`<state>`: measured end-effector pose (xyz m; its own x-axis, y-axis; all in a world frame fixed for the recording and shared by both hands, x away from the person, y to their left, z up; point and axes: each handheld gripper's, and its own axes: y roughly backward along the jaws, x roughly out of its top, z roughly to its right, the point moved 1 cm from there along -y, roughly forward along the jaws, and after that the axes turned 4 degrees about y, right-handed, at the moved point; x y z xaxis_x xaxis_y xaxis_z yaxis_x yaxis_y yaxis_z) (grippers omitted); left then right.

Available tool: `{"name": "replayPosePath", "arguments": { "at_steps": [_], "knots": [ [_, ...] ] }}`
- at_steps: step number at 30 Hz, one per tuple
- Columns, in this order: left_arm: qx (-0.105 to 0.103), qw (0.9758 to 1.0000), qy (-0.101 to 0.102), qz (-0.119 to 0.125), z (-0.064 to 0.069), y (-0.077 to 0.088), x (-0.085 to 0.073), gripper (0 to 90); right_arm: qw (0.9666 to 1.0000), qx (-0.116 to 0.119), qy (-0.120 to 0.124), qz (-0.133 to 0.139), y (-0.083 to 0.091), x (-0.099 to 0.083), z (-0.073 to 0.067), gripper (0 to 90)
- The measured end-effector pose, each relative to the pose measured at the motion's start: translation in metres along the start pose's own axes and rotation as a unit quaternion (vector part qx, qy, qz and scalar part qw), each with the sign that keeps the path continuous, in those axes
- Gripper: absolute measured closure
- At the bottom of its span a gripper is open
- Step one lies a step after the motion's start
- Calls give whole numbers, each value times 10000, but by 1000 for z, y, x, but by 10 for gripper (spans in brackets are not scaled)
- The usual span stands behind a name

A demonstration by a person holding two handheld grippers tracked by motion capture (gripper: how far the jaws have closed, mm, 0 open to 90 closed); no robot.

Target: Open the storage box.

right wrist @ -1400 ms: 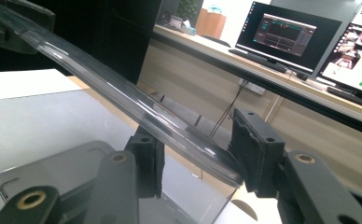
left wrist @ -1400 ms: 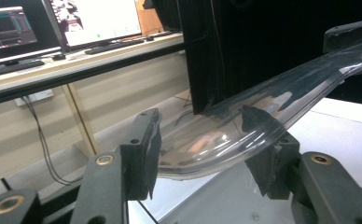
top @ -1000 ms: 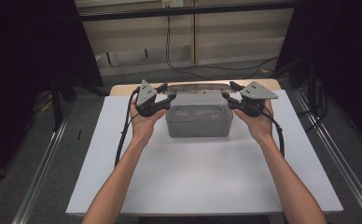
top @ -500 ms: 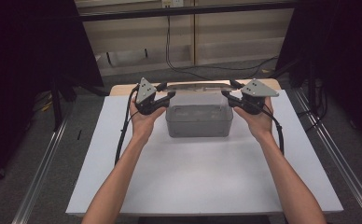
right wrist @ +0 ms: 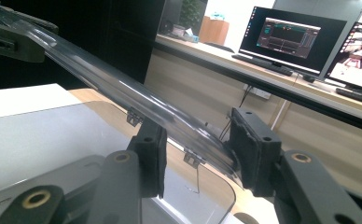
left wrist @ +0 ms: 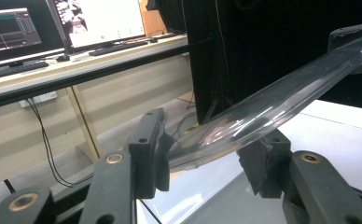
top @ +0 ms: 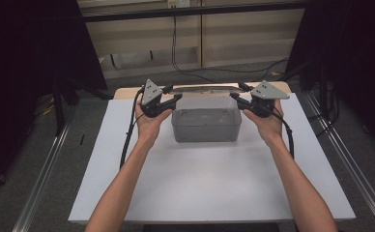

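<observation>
Tools [top: 175, 100] [top: 236, 99] clamped on clear lid [top: 205, 89]

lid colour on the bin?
The lid is clear, colourless plastic, held above the translucent grey bin. It shows best in the left gripper view.

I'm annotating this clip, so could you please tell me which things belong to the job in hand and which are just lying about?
In the job: clear lid, lifted at its ends; grey box; left gripper; right gripper.

Lying about: monitors, keyboard, wall cables.
</observation>
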<state>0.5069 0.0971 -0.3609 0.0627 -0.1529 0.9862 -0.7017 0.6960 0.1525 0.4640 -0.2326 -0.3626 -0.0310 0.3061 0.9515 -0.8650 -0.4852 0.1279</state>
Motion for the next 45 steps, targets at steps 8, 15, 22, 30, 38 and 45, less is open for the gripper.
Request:
{"name": "replayPosePath", "arguments": {
  "at_steps": [8, 15, 22, 30, 38, 45],
  "knots": [
    [32, 10000, 1, 19, -5, -1, 1, 558, 10000, 3, -29, 42, -4, 3, 5, 571],
    [55, 10000, 28, 12, -11, -1, 2, 620, 10000, 23, -28, 76, -7, 5, 8, 579],
    [58, 10000, 35, 48, -13, -6, 4, 620, 9999, 46, -38, 88, -10, 7, 12, 586],
    [45, 10000, 28, 25, -17, -8, 8, 636, 9999, 41, -78, 149, -14, 9, 16, 586],
    [35, 10000, 45, 58, -20, -11, 12, 642, 9994, 14, -214, 279, -18, 8, 21, 578],
    [16, 10000, 67, 14, -24, -19, 11, 638, 9992, -22, -295, 287, -29, 7, 21, 533]
  ]
}}
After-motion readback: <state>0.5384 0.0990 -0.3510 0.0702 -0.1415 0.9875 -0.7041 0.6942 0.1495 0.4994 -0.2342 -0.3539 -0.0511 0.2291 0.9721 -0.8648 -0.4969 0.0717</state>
